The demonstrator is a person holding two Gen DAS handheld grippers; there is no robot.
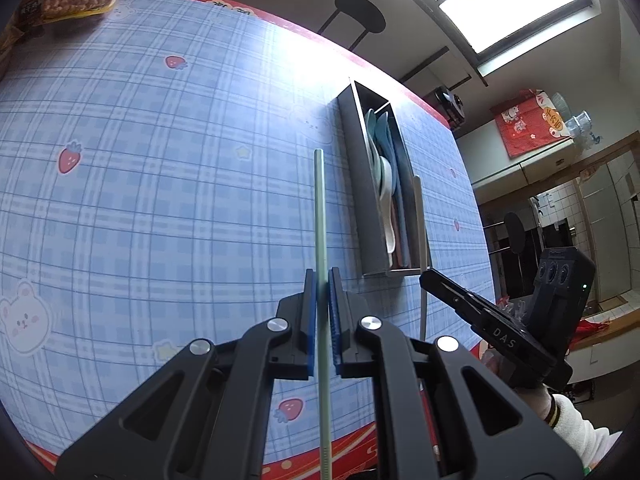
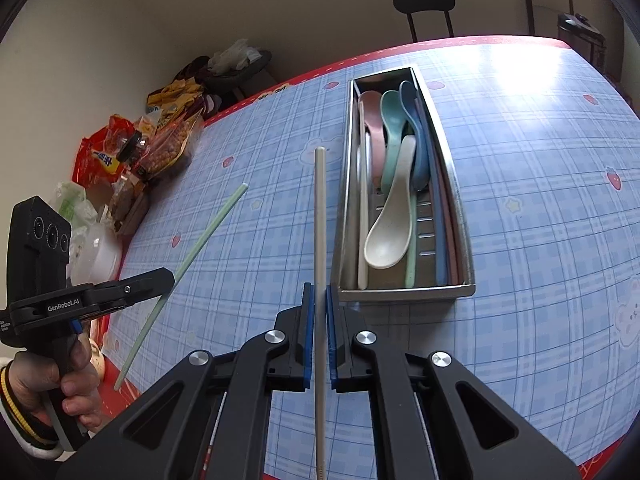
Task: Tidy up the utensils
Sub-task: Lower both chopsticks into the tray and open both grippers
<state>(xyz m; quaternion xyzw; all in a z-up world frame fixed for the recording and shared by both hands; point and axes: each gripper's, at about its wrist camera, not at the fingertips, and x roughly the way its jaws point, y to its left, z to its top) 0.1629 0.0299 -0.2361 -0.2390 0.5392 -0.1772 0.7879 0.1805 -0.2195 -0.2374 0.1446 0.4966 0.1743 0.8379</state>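
Right hand-held gripper [image 2: 319, 300], clenched on a white chopstick [image 2: 319, 216], hangs just left of the tray [image 2: 404, 291], stick parallel to its length; left hand-held gripper [image 1: 322, 280] grips a green chopstick [image 1: 320, 208], farther left.

Your snack bags [image 2: 160, 140] heaped at the counter [image 2: 540, 200] edge, black stool [image 2: 425, 4] beyond, red cloth [image 1: 528, 124] hanging.
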